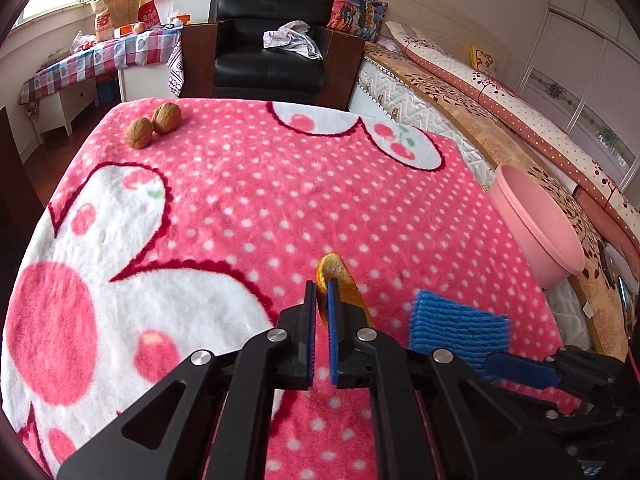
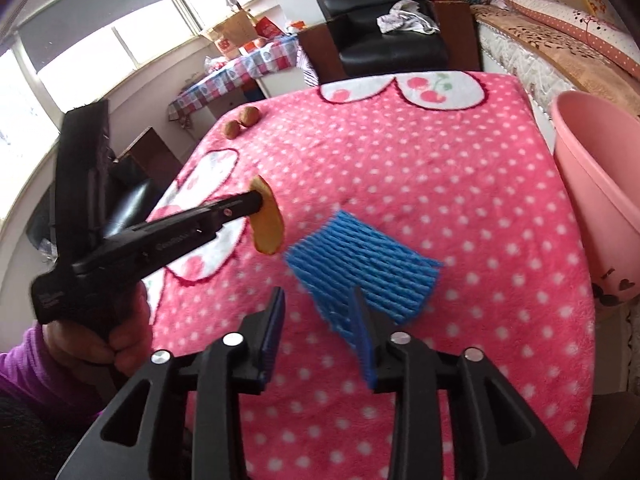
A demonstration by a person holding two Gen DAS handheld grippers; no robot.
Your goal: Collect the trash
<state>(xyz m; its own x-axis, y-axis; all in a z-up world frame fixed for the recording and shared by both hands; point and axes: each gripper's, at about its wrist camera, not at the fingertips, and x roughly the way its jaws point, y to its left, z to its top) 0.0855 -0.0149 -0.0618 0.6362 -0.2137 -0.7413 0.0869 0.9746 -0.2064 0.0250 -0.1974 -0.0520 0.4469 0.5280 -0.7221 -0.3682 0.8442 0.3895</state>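
Observation:
My left gripper point(image 1: 321, 294) is shut on a piece of orange peel point(image 1: 340, 280) and holds it above the pink blanket; the peel point(image 2: 267, 224) and the left gripper point(image 2: 256, 200) also show in the right wrist view. A blue foam net point(image 2: 360, 268) lies on the blanket just ahead of my right gripper point(image 2: 320, 300), which is open, its right finger at the net's near edge. The net point(image 1: 456, 326) and a right fingertip point(image 1: 520, 370) show in the left wrist view. Two walnuts point(image 1: 154, 124) sit at the far left, also in the right wrist view point(image 2: 242, 122).
A pink plastic basin point(image 1: 536, 224) stands off the table's right edge beside the bed, also in the right wrist view point(image 2: 596, 192). A black armchair point(image 1: 268, 40) stands behind the table. A checkered side table point(image 1: 100, 56) with bags is at the far left.

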